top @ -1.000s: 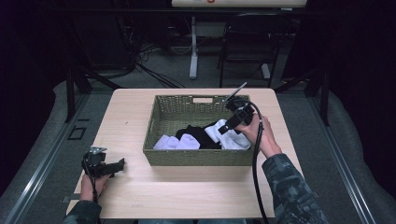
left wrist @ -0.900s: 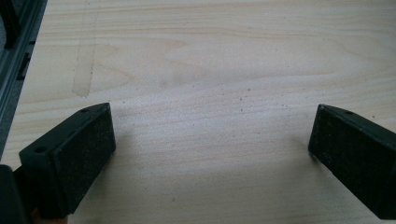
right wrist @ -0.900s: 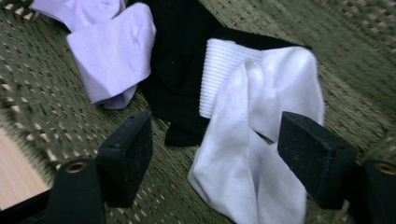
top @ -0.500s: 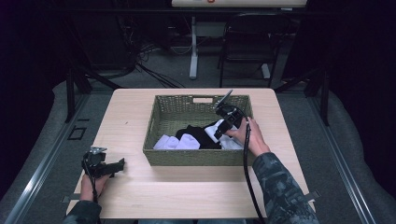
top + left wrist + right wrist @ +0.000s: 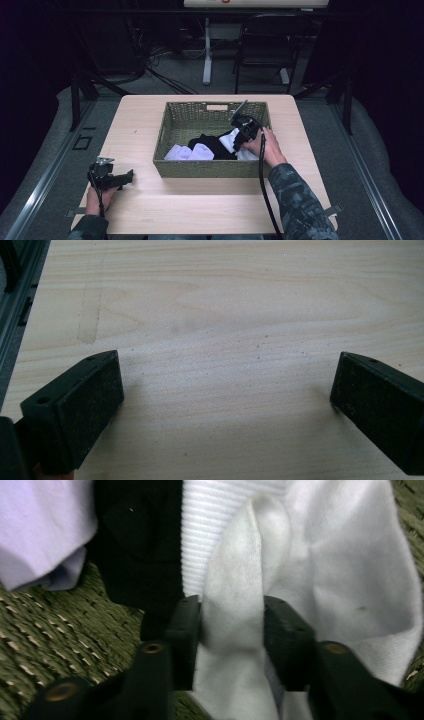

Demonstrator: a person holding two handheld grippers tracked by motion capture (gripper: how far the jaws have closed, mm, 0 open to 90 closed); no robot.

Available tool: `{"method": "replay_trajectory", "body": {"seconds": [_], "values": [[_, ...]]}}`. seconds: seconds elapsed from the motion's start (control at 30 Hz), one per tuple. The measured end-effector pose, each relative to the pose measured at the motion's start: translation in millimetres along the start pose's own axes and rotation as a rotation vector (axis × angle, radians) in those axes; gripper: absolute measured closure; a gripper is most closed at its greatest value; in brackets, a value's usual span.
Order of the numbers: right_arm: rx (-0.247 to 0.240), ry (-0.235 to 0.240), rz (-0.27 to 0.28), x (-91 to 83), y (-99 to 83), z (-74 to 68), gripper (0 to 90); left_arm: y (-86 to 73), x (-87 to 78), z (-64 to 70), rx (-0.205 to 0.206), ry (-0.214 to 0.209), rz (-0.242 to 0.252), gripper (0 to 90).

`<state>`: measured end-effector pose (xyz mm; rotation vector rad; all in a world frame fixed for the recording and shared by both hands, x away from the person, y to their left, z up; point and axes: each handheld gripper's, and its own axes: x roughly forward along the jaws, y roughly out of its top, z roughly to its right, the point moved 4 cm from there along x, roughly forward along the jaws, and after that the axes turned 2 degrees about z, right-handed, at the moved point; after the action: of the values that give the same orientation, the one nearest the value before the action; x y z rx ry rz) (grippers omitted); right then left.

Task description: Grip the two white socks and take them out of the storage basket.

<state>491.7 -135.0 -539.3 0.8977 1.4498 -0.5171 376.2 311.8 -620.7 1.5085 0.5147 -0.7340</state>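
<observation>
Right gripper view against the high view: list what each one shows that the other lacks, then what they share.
Right gripper view: the right gripper has its jaws pinched on a raised fold of the white sock.

High view: the left gripper resting on the table, away from the basket, plus the person's sleeve.

Shared: the white sock, black sock and woven basket.

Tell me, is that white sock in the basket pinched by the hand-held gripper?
Yes, pinched. The right hand-held gripper has its jaws closed on a fold of the white sock, inside the basket.
</observation>
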Motion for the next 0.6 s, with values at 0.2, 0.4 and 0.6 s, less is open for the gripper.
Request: {"method": "replay_trajectory", "body": {"seconds": [0.2, 0.4, 0.6], "values": [[0.003, 0.027, 0.006, -4.3, -2.9, -0.6, 85.0, 0.0, 0.0, -0.1, 0.001, -0.001, -0.001, 0.5], [0.014, 0.054, 0.053, -21.7, -3.4, -3.7, 85.3, 0.0, 0.0, 0.0, 0.001, -0.001, -0.001, 0.5], [-0.016, 0.074, 0.077, -49.2, -1.7, -6.0, 85.3, 0.0, 0.0, 0.0, 0.001, -0.001, 0.0, 0.5]]}}
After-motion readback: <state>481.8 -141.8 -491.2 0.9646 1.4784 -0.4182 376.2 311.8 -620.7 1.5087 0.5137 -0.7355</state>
